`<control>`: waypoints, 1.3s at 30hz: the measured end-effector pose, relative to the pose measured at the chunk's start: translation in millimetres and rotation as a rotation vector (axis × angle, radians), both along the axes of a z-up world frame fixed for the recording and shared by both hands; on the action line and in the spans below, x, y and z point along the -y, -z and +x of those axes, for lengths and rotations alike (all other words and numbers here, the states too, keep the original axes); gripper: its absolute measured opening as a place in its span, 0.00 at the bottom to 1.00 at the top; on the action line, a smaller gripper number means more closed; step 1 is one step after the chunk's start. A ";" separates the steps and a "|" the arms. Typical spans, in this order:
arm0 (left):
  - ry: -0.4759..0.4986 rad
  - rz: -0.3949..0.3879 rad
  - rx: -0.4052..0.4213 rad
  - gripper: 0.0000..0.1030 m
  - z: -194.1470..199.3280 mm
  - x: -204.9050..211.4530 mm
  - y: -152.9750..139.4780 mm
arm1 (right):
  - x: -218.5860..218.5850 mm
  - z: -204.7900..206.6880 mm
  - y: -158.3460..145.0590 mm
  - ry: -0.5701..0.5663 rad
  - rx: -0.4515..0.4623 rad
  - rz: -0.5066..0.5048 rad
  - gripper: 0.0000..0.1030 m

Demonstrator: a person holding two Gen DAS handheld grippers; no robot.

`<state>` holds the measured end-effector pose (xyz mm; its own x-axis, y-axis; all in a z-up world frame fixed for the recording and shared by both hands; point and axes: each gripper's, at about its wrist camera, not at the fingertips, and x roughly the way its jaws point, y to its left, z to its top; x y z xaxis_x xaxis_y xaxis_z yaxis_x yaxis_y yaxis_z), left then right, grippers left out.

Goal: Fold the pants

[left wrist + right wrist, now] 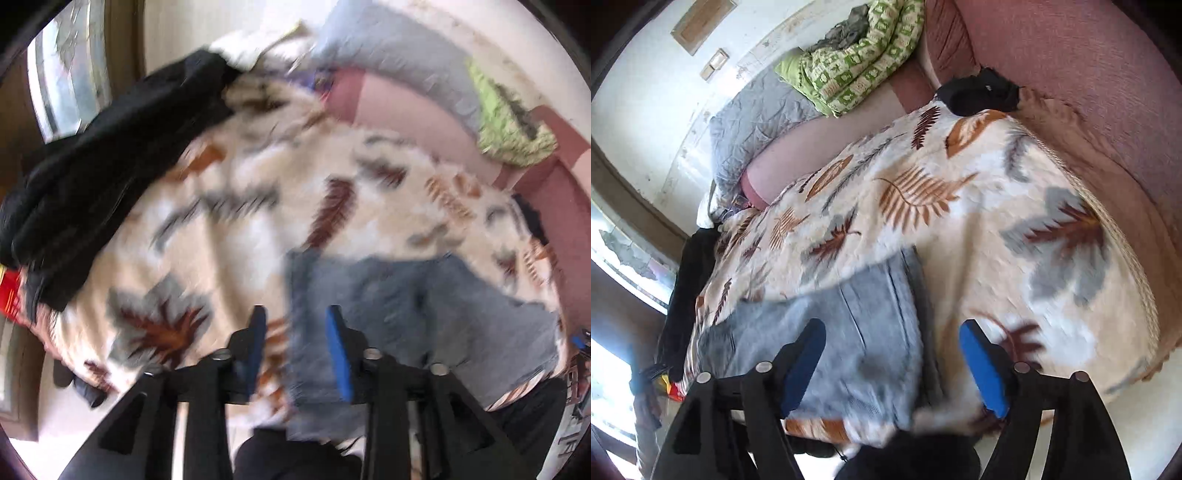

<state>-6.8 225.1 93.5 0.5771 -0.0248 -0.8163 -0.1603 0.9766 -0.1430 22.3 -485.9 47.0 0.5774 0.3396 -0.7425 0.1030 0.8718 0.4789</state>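
The grey pants lie spread on the leaf-print blanket over the bed's near edge — flat for folding, it seems — while the left claw and right claw hover over them, both parted and empty.

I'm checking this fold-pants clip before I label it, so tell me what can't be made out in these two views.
- Gray pants, left wrist view: motion blur smears seams and edges, and the near end is cut off behind the left claw.
- Gray pants, right wrist view: the near end is hidden behind the right claw.
- Black clothes, left wrist view: too dark and blurred to identify.
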 end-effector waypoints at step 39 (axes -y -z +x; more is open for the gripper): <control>0.198 0.079 -0.120 0.65 40.4 102.3 99.7 | -71.1 -34.1 -32.8 -0.164 -0.049 -0.356 0.15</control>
<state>33.6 122.8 -6.2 0.4661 -0.0615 -0.8826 0.0244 0.9981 -0.0566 -11.8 -414.9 79.8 0.4983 0.1403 -0.8556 -0.0361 0.9893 0.1412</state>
